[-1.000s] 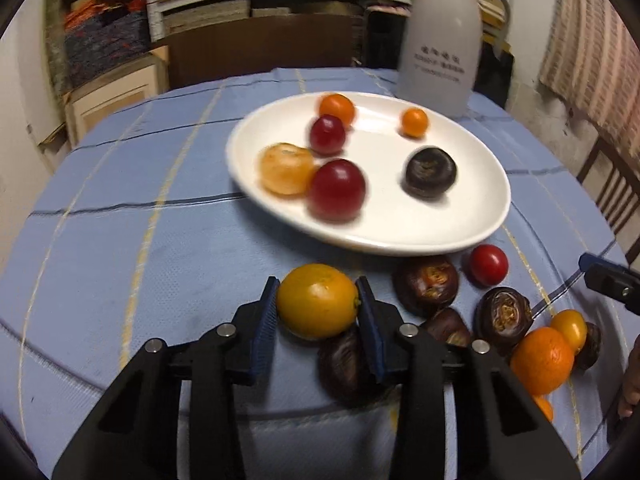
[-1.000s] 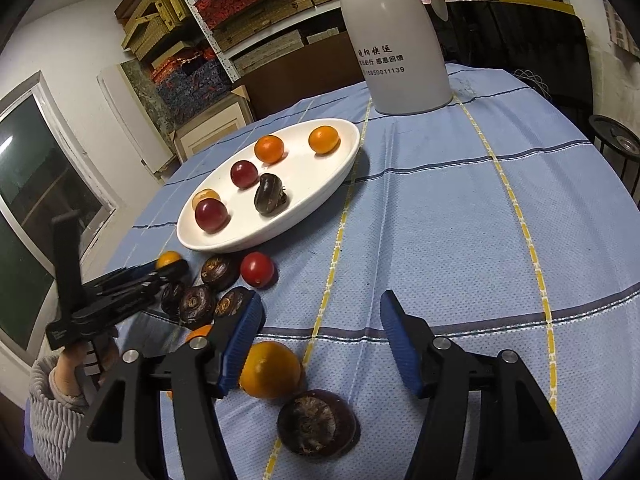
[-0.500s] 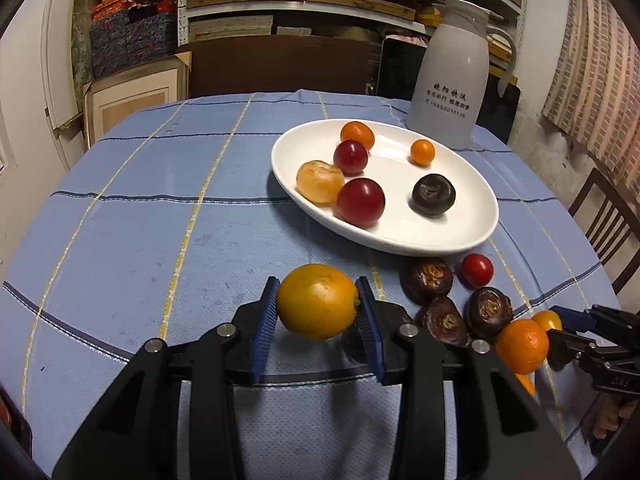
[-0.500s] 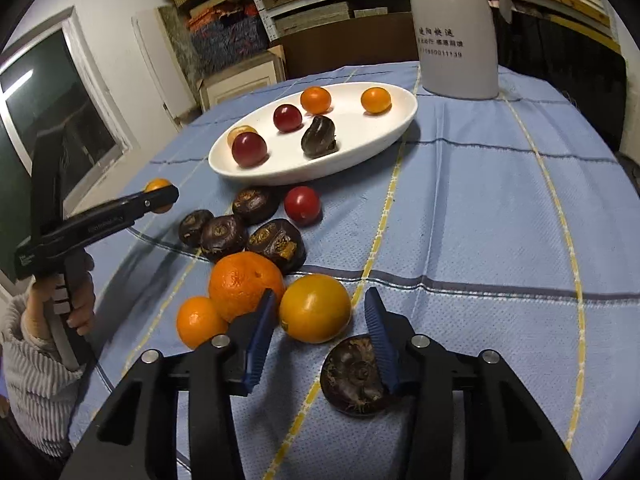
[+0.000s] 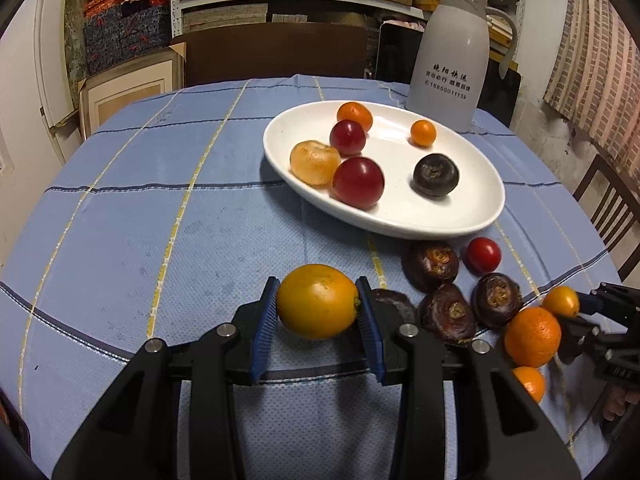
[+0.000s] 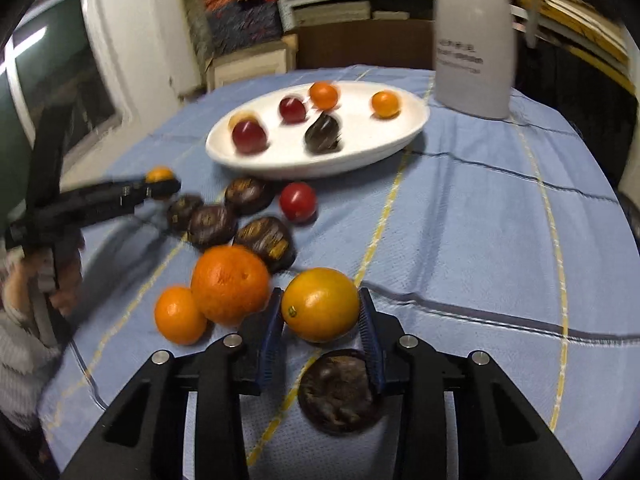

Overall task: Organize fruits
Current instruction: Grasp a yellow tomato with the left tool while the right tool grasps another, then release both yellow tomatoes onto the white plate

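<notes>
Fruit sorting, mid-carry. Left gripper (image 5: 317,316) clamped on yellow-orange fruit (image 5: 317,301) at lower centre, lifted clear of cloth, presumably bound for white plate (image 5: 472,216) at upper right w/ six pieces already in it. Right gripper (image 6: 321,322) clamped on similar fruit (image 6: 321,304) at lower centre; loose oranges and dark chestnut-like pieces (image 6: 211,226) lie nearby, awaiting pickup.

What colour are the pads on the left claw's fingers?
Blue, ribbed pads, pressed against the round yellow-orange citrus fruit. Clearest in the left wrist view.
</notes>
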`<state>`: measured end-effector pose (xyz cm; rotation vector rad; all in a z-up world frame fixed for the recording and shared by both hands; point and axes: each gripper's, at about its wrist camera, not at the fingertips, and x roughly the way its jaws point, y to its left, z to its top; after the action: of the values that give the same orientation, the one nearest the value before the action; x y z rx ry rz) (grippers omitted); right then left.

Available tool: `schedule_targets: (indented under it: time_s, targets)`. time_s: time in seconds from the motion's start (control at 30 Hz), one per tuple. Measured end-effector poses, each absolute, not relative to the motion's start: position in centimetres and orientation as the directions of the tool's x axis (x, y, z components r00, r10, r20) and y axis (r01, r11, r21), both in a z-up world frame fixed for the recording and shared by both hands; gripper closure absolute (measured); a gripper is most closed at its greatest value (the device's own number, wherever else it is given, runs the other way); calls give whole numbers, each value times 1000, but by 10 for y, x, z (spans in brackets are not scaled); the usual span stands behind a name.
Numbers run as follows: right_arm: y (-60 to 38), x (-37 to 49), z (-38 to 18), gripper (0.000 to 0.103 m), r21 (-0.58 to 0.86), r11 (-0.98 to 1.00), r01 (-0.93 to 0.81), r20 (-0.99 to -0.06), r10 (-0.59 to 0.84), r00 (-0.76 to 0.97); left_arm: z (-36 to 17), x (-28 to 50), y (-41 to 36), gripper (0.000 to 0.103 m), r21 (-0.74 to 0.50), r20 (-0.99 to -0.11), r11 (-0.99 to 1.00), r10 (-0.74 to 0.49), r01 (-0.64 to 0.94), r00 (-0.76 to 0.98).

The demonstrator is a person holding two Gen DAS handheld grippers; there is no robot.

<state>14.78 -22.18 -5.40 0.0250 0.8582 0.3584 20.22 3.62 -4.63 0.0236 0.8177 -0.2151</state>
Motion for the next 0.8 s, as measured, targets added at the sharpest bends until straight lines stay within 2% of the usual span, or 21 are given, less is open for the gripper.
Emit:
schedule_targets:
  time_s: [0.1, 0.33, 0.7, 0.73, 0.8]
  targets:
    - [-232, 156, -37, 66, 188, 945, -267, -716, 318, 621, -31, 213, 33, 65, -84, -713, 976, -198, 199, 672]
    - [-221, 217, 14, 66, 160, 954, -252, -680, 292, 673, 7, 266, -4, 65, -30, -689, 971, -192, 237, 699]
    - [-210, 321, -17, 65, 258, 952, -163, -710, 301, 637, -22, 350, -27, 64, -37, -744, 975, -172, 217, 646]
    - [-211, 326, -21, 64, 281, 946, -159, -710, 317, 628, -24, 352, -27, 63, -29, -745, 977, -162, 211, 648]
    - [-213, 325, -23, 62, 312, 938, -151, -700, 335, 631, -27, 350, -25, 53, -34, -747, 977, -165, 211, 644]
